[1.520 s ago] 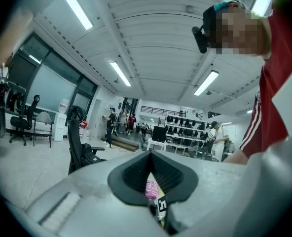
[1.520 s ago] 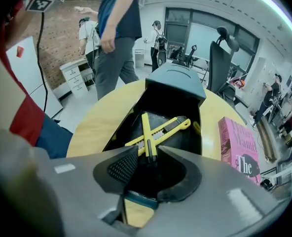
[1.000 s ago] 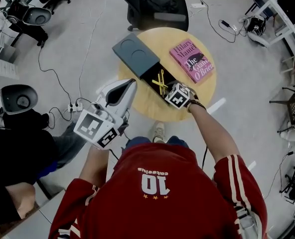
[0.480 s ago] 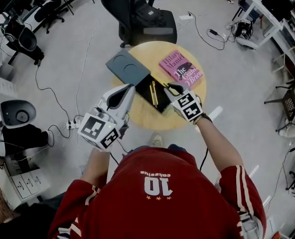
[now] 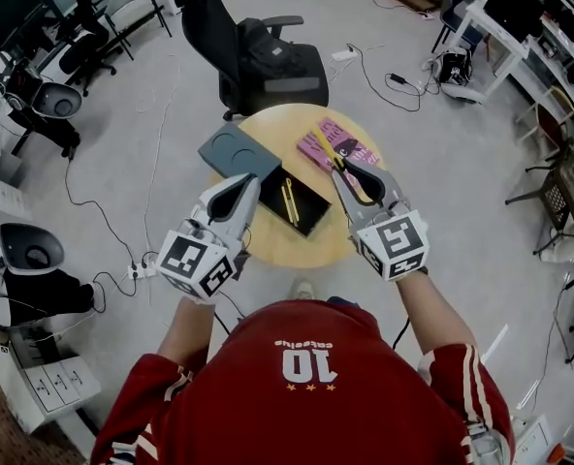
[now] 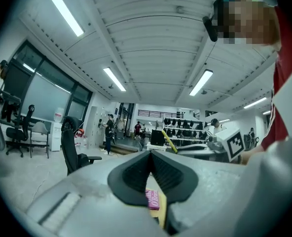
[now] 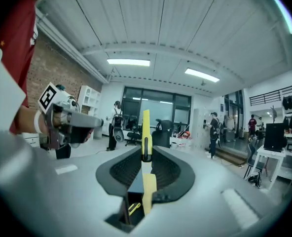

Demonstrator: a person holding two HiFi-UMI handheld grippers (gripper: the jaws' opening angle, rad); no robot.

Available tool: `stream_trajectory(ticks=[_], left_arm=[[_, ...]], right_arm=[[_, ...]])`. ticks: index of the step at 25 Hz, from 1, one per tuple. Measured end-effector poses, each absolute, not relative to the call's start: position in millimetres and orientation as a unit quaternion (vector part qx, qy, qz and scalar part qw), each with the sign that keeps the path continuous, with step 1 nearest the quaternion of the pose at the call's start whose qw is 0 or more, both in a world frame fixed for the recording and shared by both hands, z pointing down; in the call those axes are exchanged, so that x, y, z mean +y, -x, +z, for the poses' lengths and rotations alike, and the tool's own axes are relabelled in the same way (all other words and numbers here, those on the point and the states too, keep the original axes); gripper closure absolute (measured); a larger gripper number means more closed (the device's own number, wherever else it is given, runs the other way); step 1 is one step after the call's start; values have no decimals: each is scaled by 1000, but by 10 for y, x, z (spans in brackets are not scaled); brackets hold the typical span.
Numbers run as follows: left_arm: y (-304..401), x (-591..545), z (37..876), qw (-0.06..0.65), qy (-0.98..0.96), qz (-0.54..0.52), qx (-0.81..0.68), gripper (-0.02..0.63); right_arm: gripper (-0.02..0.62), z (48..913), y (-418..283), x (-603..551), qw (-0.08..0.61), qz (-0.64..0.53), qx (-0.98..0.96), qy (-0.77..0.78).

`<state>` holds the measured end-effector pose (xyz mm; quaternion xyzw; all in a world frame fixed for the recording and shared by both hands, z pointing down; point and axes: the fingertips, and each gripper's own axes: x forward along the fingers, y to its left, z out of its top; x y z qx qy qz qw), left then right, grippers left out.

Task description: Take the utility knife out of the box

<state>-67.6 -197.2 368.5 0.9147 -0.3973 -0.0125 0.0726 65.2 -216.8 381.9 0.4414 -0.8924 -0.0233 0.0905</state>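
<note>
In the head view my right gripper (image 5: pixel 345 170) is raised above the round wooden table (image 5: pixel 268 250), shut on a yellow utility knife (image 5: pixel 330 150). In the right gripper view the knife (image 7: pixel 146 132) stands upright, pinched between the pads, and the gripper (image 7: pixel 146 158) points level. The open black box (image 5: pixel 311 211) lies below on the table, with two more yellow knives (image 5: pixel 289 201) inside. Its grey lid (image 5: pixel 234 150) sits at the box's far-left end. My left gripper (image 5: pixel 250 180) hovers left of the box, shut and empty. In the left gripper view its jaws (image 6: pixel 152 158) meet, and the right gripper (image 6: pixel 220 143) shows beyond with the knife (image 6: pixel 169 141).
A pink book (image 5: pixel 350 150) lies on the table's far right, partly under the right gripper. Behind the table stands a black office chair (image 5: pixel 263 66) with a bag on it. Cables and a power strip (image 5: pixel 143 269) run across the floor at the left. Desks line the room's edges.
The right gripper has risen out of the box with the yellow knife and swung from pointing down to level. The left gripper has drifted only slightly.
</note>
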Motion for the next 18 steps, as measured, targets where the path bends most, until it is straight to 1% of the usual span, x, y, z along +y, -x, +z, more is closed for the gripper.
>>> stream_trajectory(ticks=[3,6,16,18], left_arm=[[640,-1934,3575,51,-917,-11,-394,604],[630,-1939,3554,45,-918,-10,-394,604],[650,-1972,3564,38,-911,3,-411,603],[632,-2001,3573,38,-911,5,-411,566]], right_arm=[[532,3507,-711,-2017,50,-41,-887,-458],[532,3334,-703,-1902,28,-45,-889,-456],[532,3182,-723,-1751,16,-45,-889,-455],[532,3177,-726,-1764,15,-46,-889,-454]])
